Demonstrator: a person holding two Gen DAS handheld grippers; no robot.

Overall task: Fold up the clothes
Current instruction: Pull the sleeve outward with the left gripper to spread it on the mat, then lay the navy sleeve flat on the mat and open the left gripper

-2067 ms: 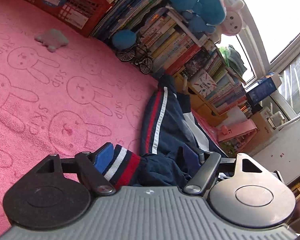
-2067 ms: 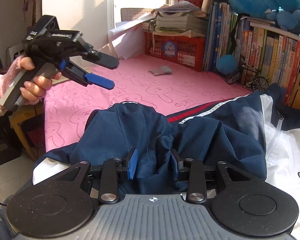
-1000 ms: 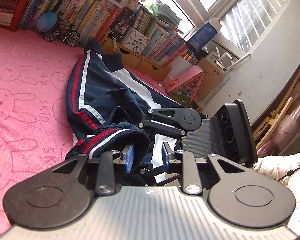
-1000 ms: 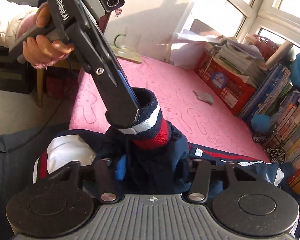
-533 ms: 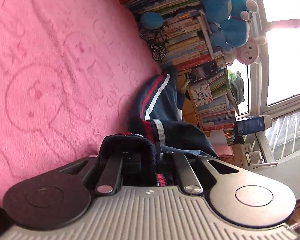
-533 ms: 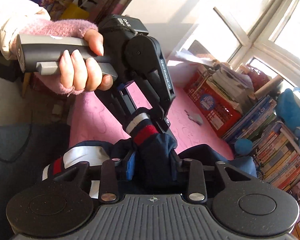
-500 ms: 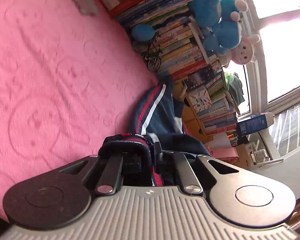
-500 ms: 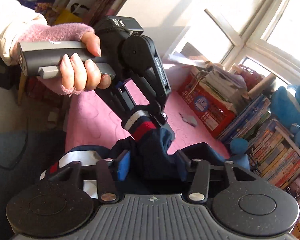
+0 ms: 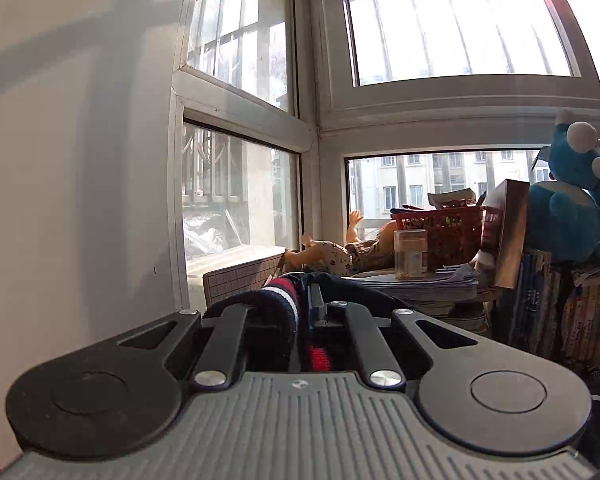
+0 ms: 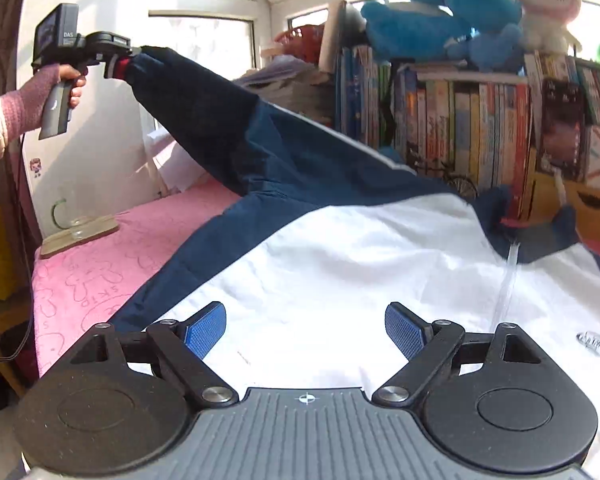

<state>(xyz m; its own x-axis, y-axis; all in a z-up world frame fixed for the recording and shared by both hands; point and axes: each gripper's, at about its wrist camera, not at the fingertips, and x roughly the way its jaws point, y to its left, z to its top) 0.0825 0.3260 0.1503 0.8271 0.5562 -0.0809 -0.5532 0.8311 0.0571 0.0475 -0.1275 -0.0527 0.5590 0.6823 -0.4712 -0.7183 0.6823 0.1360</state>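
A navy and white track jacket (image 10: 340, 256) lies spread on the pink bunny-print cover (image 10: 100, 268). Its navy sleeve (image 10: 204, 112) is stretched taut up and to the left. My left gripper (image 10: 118, 62) is shut on the striped cuff (image 9: 278, 300) at the sleeve's end, held high by a hand in a pink fingerless glove. In the left wrist view the cuff bunches between the jaws, in front of the window. My right gripper (image 10: 305, 328) hovers just above the white chest panel, its jaws opening wide, with nothing between the blue pads (image 10: 204, 328).
A wall of books (image 10: 480, 120) topped with blue plush toys (image 10: 440, 12) and a pink-eared one runs behind the bed. A red basket (image 9: 440, 228), a jar and a doll stand by the window. A wooden board (image 10: 78, 234) lies at the bed's far left corner.
My left gripper has swung up and away to the left with the cuff, pulling the sleeve out straight. My right gripper let go of the bunched navy cloth and opened over the white panel.
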